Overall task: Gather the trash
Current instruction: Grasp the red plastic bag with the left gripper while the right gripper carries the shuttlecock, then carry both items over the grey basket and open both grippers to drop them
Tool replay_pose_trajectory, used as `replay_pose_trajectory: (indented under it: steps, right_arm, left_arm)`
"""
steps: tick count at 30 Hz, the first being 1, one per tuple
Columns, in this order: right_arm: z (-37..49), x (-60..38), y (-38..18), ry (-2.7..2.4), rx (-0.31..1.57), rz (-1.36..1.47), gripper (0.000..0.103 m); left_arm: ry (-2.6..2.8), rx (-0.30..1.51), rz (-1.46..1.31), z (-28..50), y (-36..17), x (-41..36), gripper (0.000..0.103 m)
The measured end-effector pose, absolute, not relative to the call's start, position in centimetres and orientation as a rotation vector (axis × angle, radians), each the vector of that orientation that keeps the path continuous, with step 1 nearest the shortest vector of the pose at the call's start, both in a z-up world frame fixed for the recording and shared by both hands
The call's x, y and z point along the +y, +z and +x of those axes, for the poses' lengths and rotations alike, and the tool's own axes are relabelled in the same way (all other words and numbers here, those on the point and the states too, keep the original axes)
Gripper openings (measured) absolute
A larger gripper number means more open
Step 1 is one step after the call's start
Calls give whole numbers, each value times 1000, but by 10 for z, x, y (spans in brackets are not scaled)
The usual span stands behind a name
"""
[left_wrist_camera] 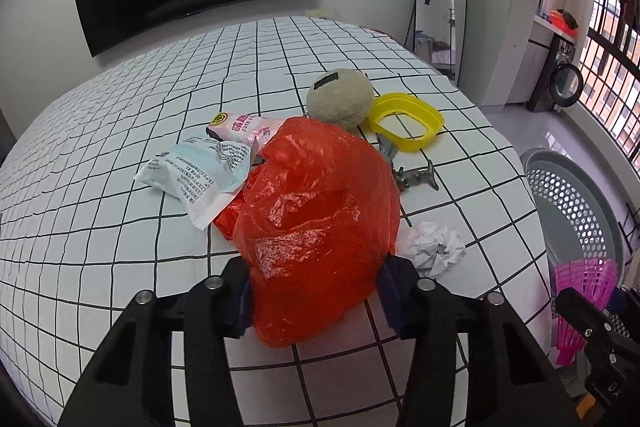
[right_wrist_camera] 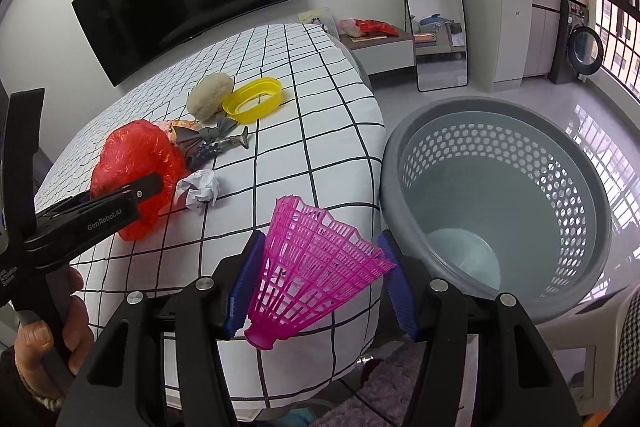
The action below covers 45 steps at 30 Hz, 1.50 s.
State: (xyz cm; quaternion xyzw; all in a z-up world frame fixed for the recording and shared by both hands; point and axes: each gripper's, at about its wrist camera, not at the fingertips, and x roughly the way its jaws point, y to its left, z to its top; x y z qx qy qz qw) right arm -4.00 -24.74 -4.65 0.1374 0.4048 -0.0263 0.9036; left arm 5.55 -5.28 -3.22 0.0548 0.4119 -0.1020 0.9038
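A crumpled red plastic bag [left_wrist_camera: 316, 207] lies on the white grid-pattern bed sheet [left_wrist_camera: 120, 227]. My left gripper [left_wrist_camera: 316, 291] is shut on the bag's near end, a blue pad pressed against each side. Behind the bag lie a white-and-teal wrapper [left_wrist_camera: 196, 171] and a pink snack packet [left_wrist_camera: 240, 129]. A ball of crumpled white paper [left_wrist_camera: 436, 247] sits just right of the bag. My right gripper [right_wrist_camera: 320, 267] is shut on a pink plastic shuttlecock [right_wrist_camera: 316, 267], held at the bed's edge beside a grey perforated basket [right_wrist_camera: 400, 147].
A beige plush ball [left_wrist_camera: 340, 97], a yellow plastic ring [left_wrist_camera: 404, 121] and a small grey toy figure [left_wrist_camera: 416, 179] lie behind the bag. The basket stands on the floor right of the bed. A hand [right_wrist_camera: 44, 339] holds the left gripper's handle.
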Motion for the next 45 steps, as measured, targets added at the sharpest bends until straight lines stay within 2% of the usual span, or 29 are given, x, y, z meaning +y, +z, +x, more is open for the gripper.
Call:
replay_pose_trajectory:
  steps: [3, 6, 26, 45]
  right_arm:
    - [-42, -247, -45, -53, 833, 283, 56]
    - [-42, -246, -45, -53, 829, 284, 56]
    - [-56, -259, -30, -73, 782, 294, 56]
    - [-78, -361, -27, -253, 739, 391, 56]
  left_arm:
    - [-216, 836, 106, 53, -27, -50, 34]
    - [-219, 825, 97, 49, -20, -46, 31]
    - [-271, 697, 95, 14, 34, -52, 31]
    - [-502, 686, 183, 17, 40, -168, 31]
